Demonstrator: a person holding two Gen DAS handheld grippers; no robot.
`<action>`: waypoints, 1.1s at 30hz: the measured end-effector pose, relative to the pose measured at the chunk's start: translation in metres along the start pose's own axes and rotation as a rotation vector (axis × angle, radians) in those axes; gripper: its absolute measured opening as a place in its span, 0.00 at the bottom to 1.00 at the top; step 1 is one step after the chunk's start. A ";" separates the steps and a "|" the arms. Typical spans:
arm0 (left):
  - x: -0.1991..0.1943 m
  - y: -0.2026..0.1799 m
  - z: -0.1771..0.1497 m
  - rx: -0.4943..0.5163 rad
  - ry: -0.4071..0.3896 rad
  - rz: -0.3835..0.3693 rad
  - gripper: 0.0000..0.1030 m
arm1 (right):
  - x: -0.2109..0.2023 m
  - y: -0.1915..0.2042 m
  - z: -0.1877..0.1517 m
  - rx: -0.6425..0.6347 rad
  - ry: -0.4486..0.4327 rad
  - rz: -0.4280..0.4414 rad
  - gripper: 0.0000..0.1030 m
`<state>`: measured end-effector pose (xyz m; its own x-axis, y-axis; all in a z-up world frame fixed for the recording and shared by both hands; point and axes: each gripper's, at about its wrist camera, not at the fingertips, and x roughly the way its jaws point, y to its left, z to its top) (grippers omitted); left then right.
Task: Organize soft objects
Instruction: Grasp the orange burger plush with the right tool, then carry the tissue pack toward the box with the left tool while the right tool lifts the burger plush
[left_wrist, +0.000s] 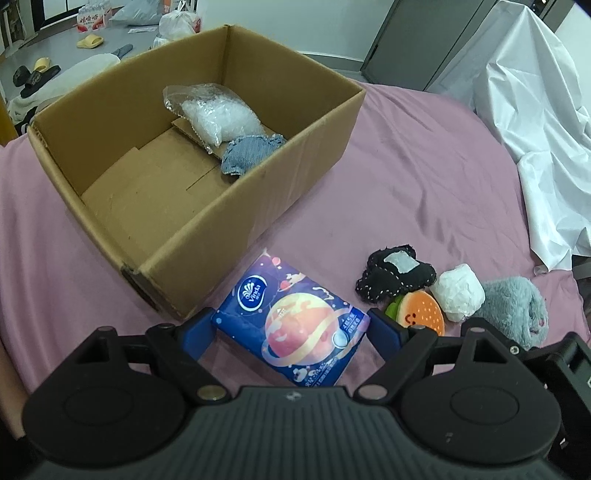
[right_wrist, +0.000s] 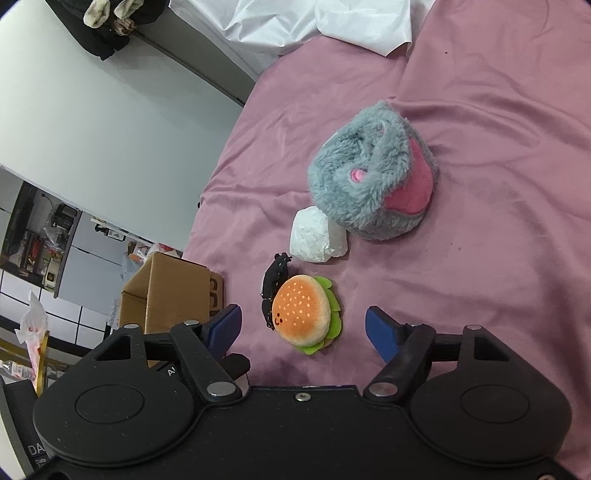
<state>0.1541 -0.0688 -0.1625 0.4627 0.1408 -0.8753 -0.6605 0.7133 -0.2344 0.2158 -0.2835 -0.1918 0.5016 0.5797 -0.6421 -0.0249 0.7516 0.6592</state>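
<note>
A blue Vinda tissue pack (left_wrist: 295, 325) lies on the pink sheet between the fingers of my left gripper (left_wrist: 291, 328), whose blue pads touch its two sides. The open cardboard box (left_wrist: 303, 166) behind it holds a clear plastic bag (left_wrist: 218, 114) and a denim piece (left_wrist: 251, 151). My right gripper (right_wrist: 303, 328) is open around a burger plush (right_wrist: 304, 314) without touching it. The black fabric piece (left_wrist: 395, 273), white wad (right_wrist: 316, 240) and grey furry plush (right_wrist: 373, 177) lie beside the burger.
White sheeting (left_wrist: 535, 122) covers the back right of the bed. The pink sheet (right_wrist: 480, 258) stretches to the right of the toys. Slippers (left_wrist: 88, 41) and bags lie on the floor beyond the box.
</note>
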 end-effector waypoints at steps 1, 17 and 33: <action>0.000 0.000 0.001 0.002 -0.003 -0.001 0.84 | 0.001 0.000 0.000 0.000 0.000 -0.001 0.70; 0.002 0.009 0.011 -0.035 0.016 -0.038 0.84 | 0.027 0.004 0.002 0.017 0.038 -0.051 0.62; 0.006 0.010 0.010 -0.020 0.039 -0.046 0.84 | 0.033 0.010 -0.005 -0.035 0.052 -0.152 0.20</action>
<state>0.1562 -0.0535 -0.1656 0.4694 0.0809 -0.8793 -0.6508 0.7047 -0.2826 0.2277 -0.2556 -0.2082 0.4561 0.4732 -0.7537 0.0171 0.8421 0.5391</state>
